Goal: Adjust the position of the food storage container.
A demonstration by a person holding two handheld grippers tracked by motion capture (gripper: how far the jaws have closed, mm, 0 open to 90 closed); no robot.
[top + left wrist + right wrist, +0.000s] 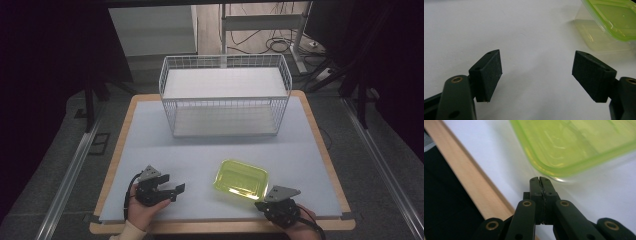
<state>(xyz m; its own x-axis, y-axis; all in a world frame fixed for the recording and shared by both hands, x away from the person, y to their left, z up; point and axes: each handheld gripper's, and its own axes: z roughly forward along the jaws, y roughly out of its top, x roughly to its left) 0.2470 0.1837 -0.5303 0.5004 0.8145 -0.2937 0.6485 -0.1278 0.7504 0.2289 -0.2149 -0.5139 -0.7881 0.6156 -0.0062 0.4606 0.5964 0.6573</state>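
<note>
Green-lidded container [241, 179] seen from the high view, resting on the white counter [210, 145] at about 5 o'clock, near the front edge. Left tool [176, 191] at 7 o'clock, held in a hand [142, 210], jaws spread wide, pointing toward 3 o'clock, well apart from the container. Right tool [260, 204] at 5 o'clock, just beside the container's near right corner (touching or not: cannot tell from here). White wire basket [225, 95] standing at 12 o'clock, toward the far edge.

Left tool view next: left tool [536, 72] with jaws standing wide, nothing but bare counter [529, 37] between them. Container [609, 22] up at 1 o'clock, clear walls under the green lid, lying beyond the right-hand jaw.

Right tool view last: right tool [540, 180] with jaws pressed together, gripping nothing. Container [574, 142] across 12 to 2 o'clock, its rounded corner just past the closed tips (a thin gap seemingly left, hard to judge). Wooden counter edge [471, 185] running from 10 to 7 o'clock.
</note>
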